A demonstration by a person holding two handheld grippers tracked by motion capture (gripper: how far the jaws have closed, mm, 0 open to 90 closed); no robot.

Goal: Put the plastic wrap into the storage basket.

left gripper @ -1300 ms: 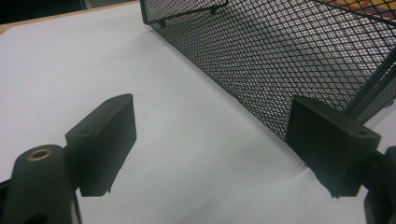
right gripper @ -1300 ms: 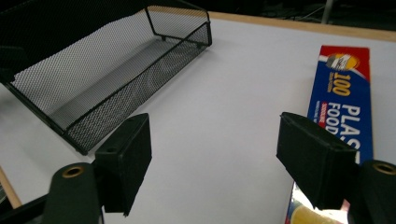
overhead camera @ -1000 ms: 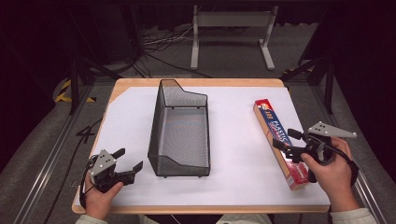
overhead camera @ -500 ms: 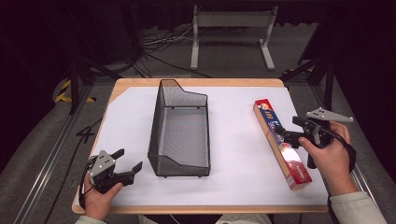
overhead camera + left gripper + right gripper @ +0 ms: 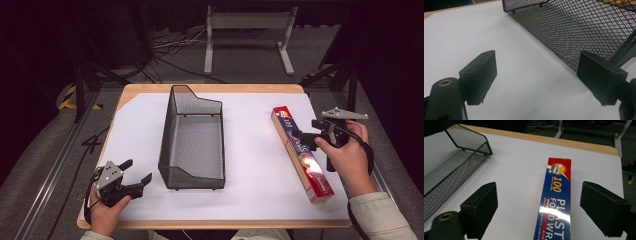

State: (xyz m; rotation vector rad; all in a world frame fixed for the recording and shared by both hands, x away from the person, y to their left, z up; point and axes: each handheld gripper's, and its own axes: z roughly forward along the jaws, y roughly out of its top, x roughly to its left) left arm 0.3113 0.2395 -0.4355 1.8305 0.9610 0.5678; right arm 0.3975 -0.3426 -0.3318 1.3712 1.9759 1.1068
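The long red-and-blue cardboard box of plastic food wrap (image 5: 301, 152) lies flat on the white-covered desk (image 5: 250, 150), at its right side, well apart from the black wire-mesh basket (image 5: 192, 140) at centre; my right tool (image 5: 306, 139) hovers over the box's middle with jaws spread wide to either side of it, touching nothing; my left tool (image 5: 134, 172) rests near the desk's front-left corner, jaws likewise spread and empty, just beside the basket's wall. Judgement: the box looks light and stiff yet crushable, with a glossy, possibly slippery skin; I would take it across its narrow width near mid-length, so it does not tip, with moderate pressure.
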